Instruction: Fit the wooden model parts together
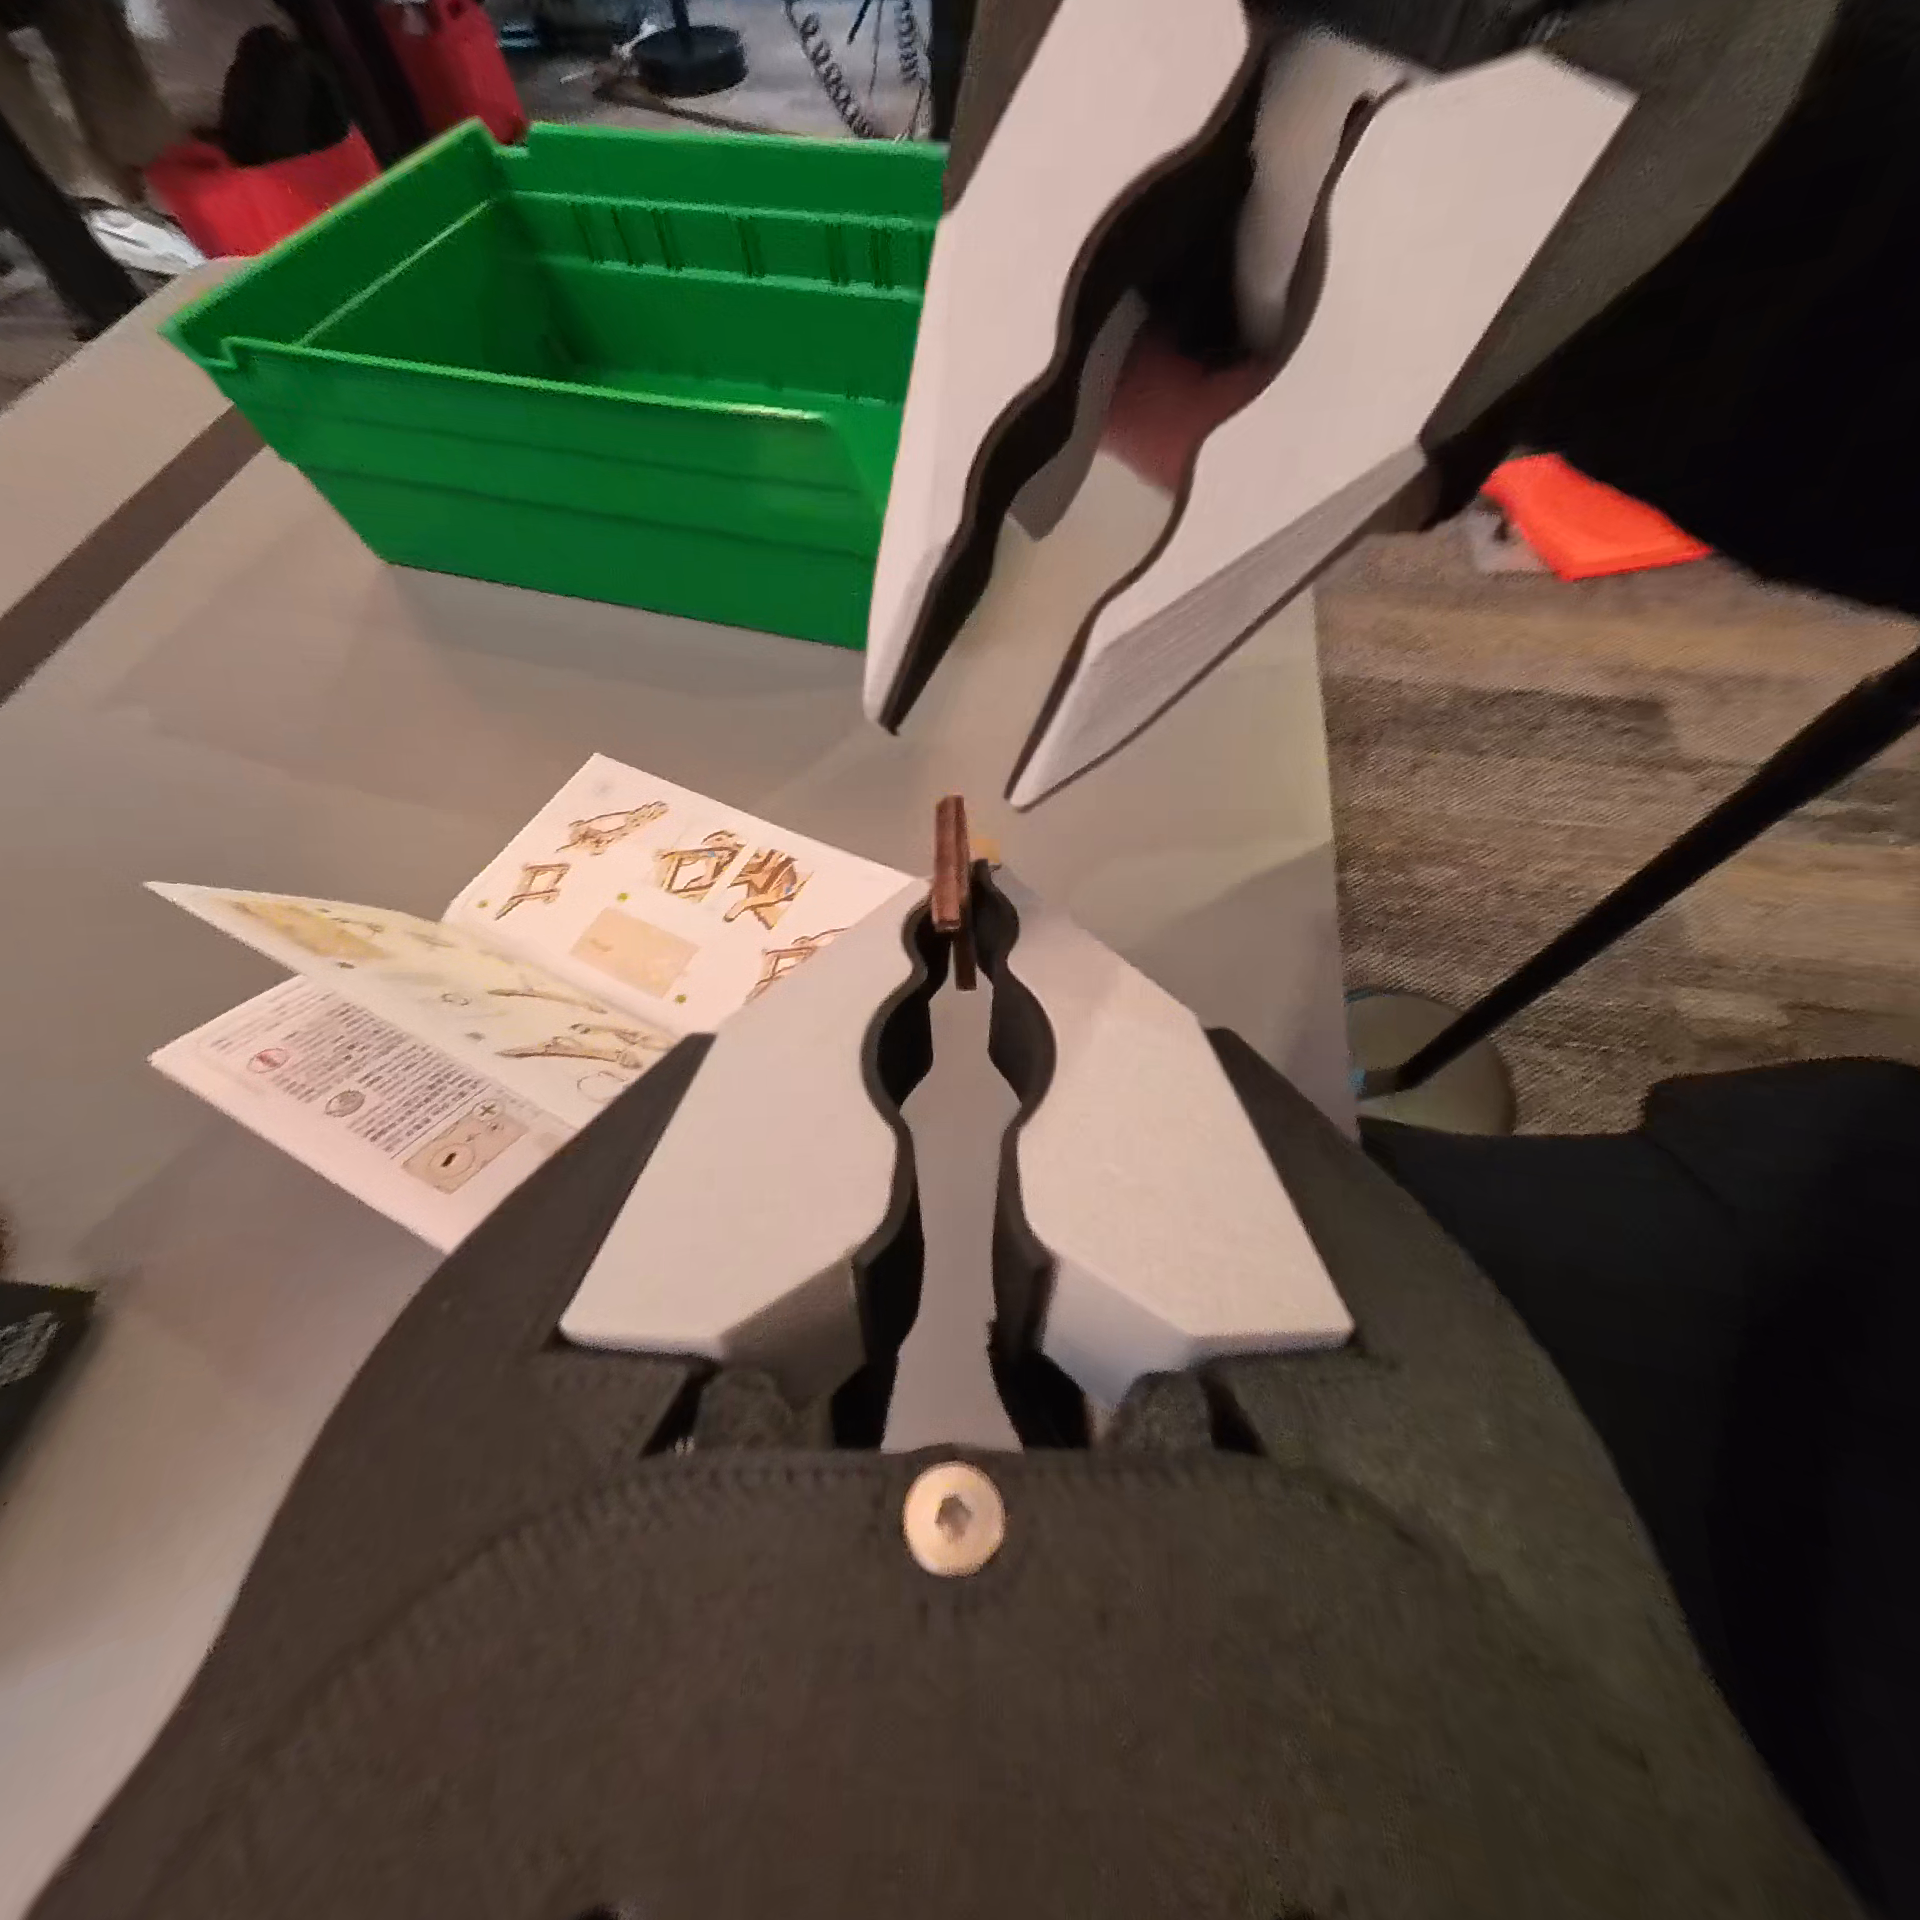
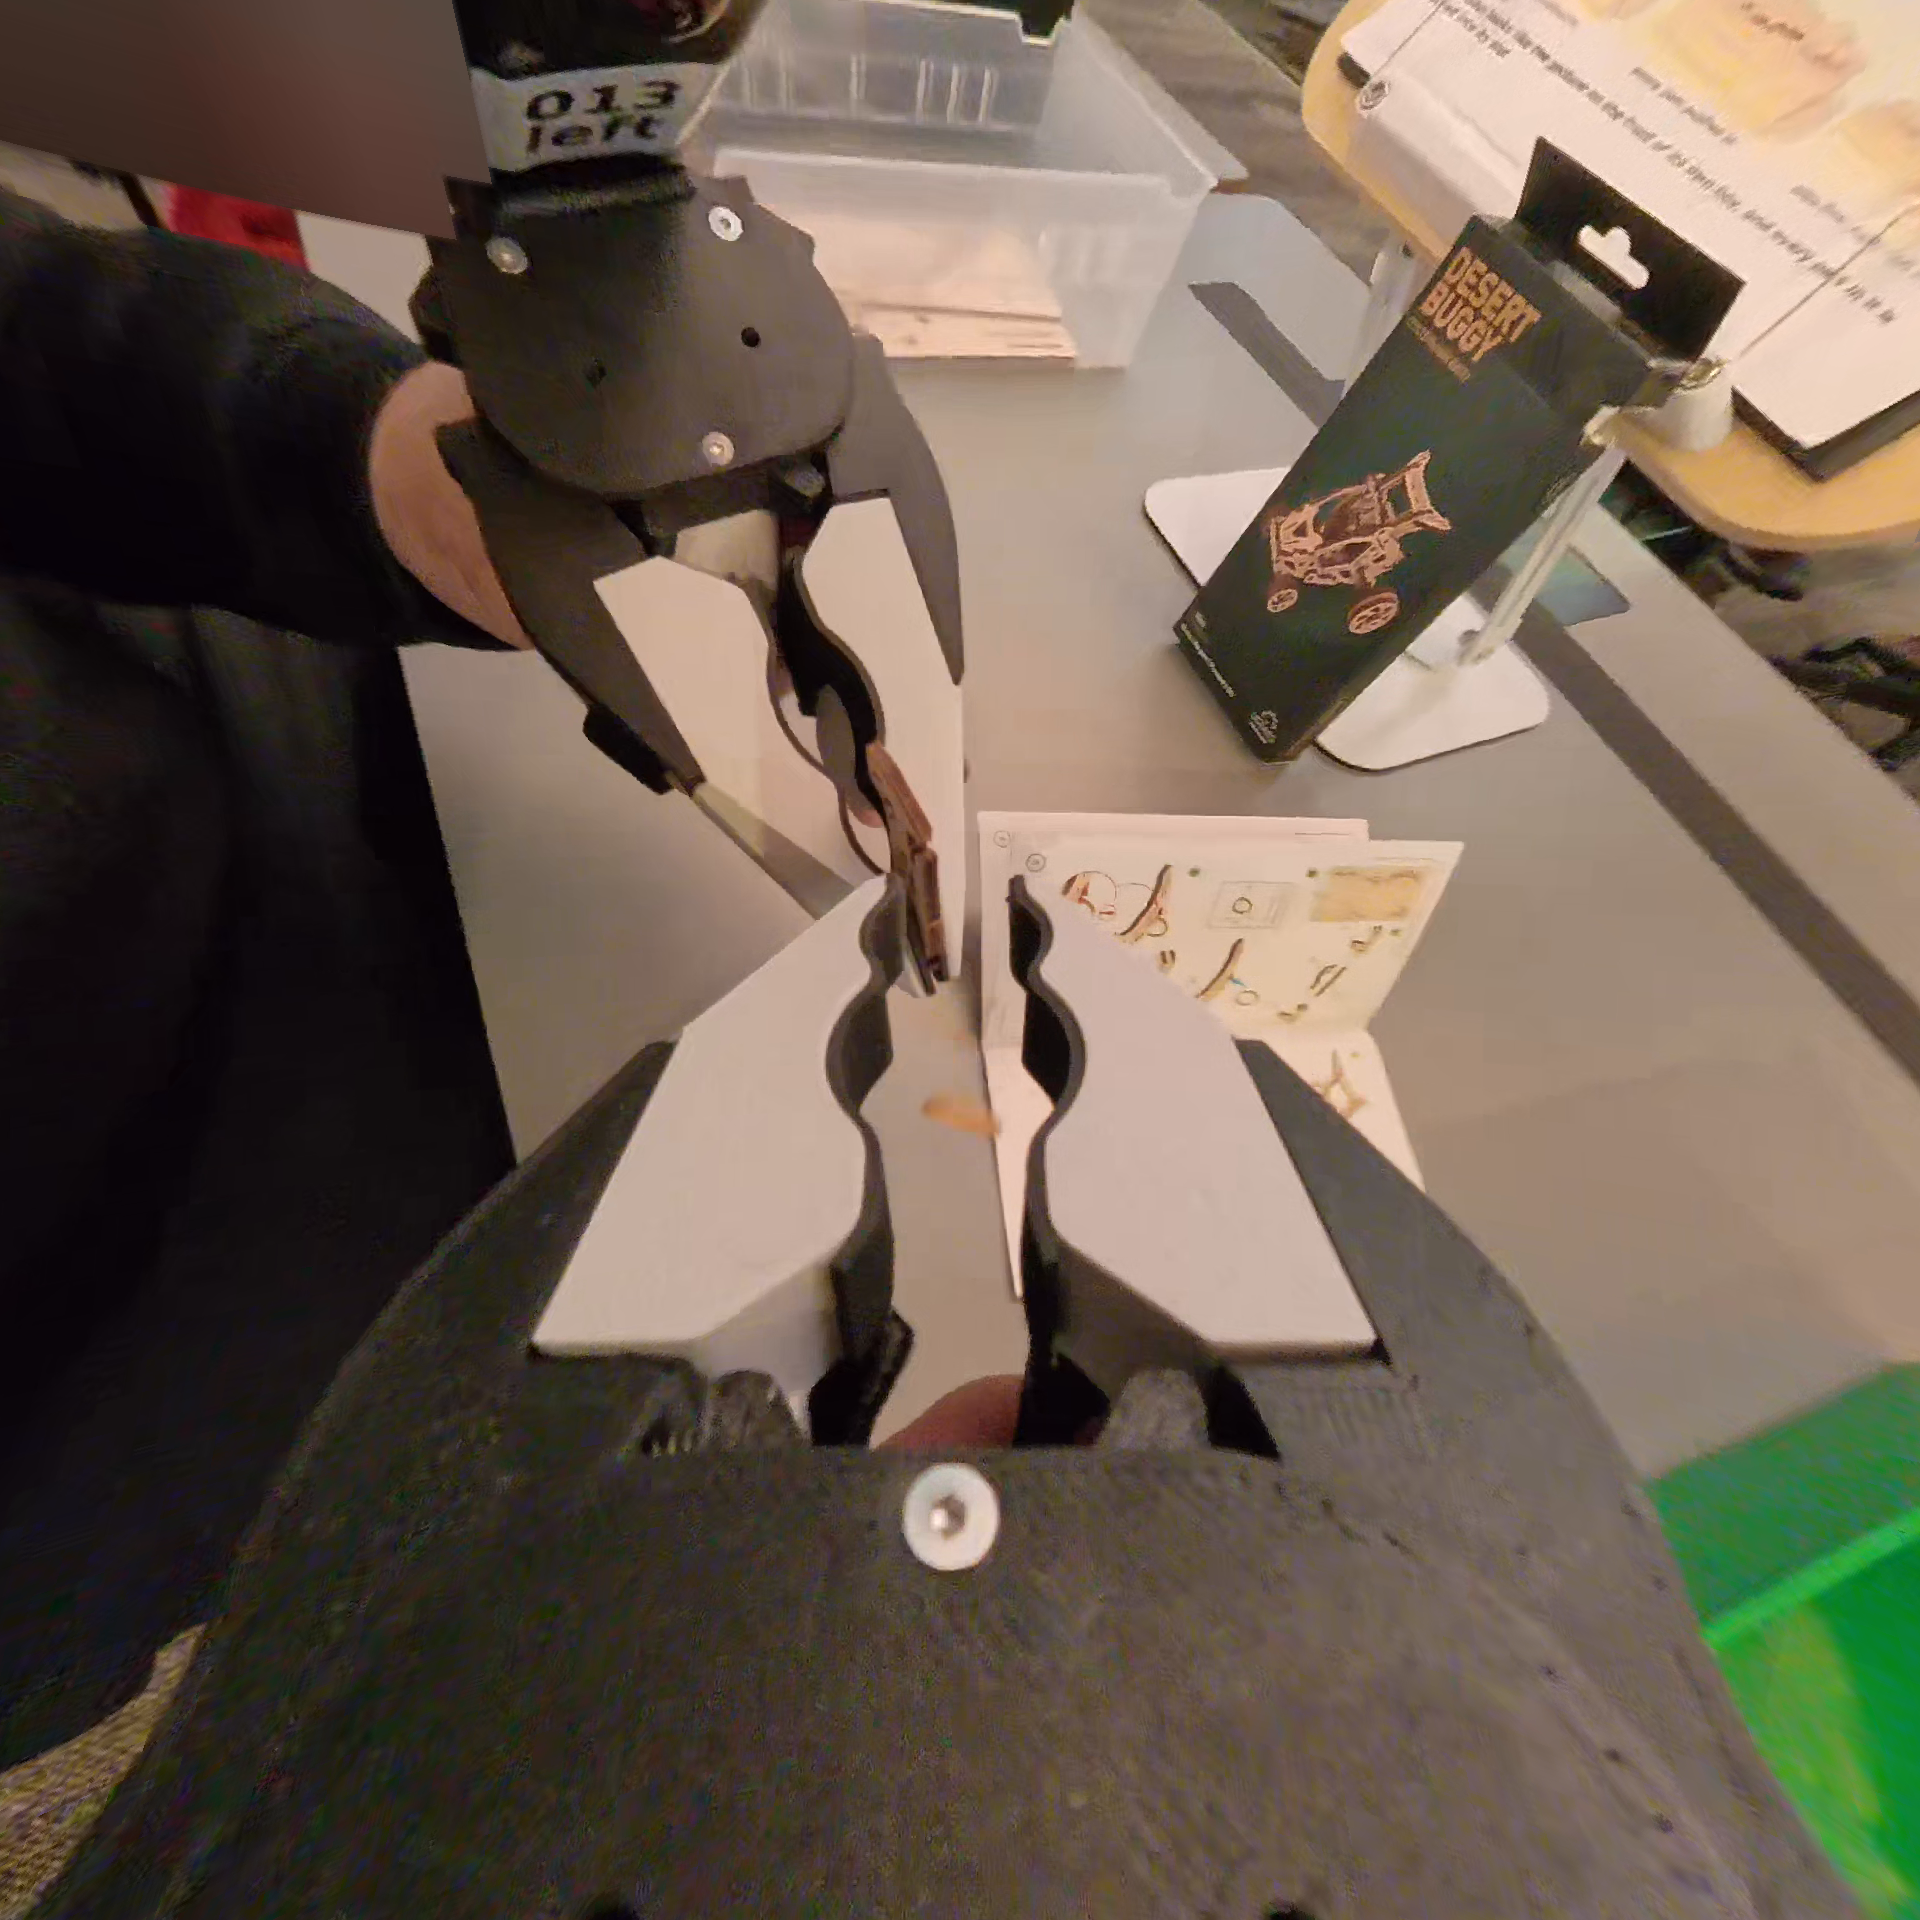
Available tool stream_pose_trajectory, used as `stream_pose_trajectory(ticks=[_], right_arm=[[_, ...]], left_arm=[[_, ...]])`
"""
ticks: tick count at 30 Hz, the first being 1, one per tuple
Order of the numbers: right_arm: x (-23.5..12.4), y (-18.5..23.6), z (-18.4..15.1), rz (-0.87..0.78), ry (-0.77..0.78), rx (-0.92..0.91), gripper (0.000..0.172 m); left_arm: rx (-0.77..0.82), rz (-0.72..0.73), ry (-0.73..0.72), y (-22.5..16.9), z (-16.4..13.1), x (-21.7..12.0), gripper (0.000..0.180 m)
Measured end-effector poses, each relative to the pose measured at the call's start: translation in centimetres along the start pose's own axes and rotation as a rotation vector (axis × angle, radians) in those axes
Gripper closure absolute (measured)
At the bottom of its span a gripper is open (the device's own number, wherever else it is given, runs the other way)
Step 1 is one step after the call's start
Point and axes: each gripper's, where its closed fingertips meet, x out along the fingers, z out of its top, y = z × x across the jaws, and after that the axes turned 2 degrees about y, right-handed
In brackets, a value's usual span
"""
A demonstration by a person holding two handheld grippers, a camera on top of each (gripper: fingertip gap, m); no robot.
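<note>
Left tongs (image 1: 961, 914) clench a thin dark-brown wooden model part (image 1: 951, 868) edge-on above the surface (image 1: 520, 707). Right tongs (image 2: 951, 914) stand released around its tip, above the open instruction booklet (image 2: 1247, 914); green bin (image 1: 582, 364) behind.

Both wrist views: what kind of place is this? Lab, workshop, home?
Probably a lab or data-collection room set up as a hobby bench, not a home. A grey table carries an open instruction booklet, a model-kit box on a stand and a green bin; cables and gear lie on the floor behind.
</note>
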Motion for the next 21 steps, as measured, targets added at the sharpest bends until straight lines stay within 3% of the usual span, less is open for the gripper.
stream_pose_trajectory(ticks=[2, 6, 12, 15, 21], right_arm=[[0.1, -0.1, 0.0, 0.011, -0.019, 0.021, 0.154], [-0.5, -0.9, -1.6, -0.031, 0.005, 0.062, 0.156], [-2.3, -0.1, -8.2, -0.107, 0.183, 0.129, 0.155], [-3.2, 0.2, -10.2, -0.146, 0.179, 0.233, 0.155], [-1.4, -2.6, -10.2, -0.325, 0.176, 0.270, 0.156]], left_arm=[[-0.045, -0.074, -0.057, -0.4, 0.5, -0.3, 0.179], [-0.132, -0.091, -0.040, 0.5, -1.1, -0.9, 0.179], [-0.135, -0.043, 0.081, 0.6, -4.9, -1.1, 0.179], [-0.140, -0.034, 0.116, 0.4, -6.0, -0.7, 0.179], [-0.169, -0.020, 0.119, 0.4, -6.2, -0.3, 0.179]])
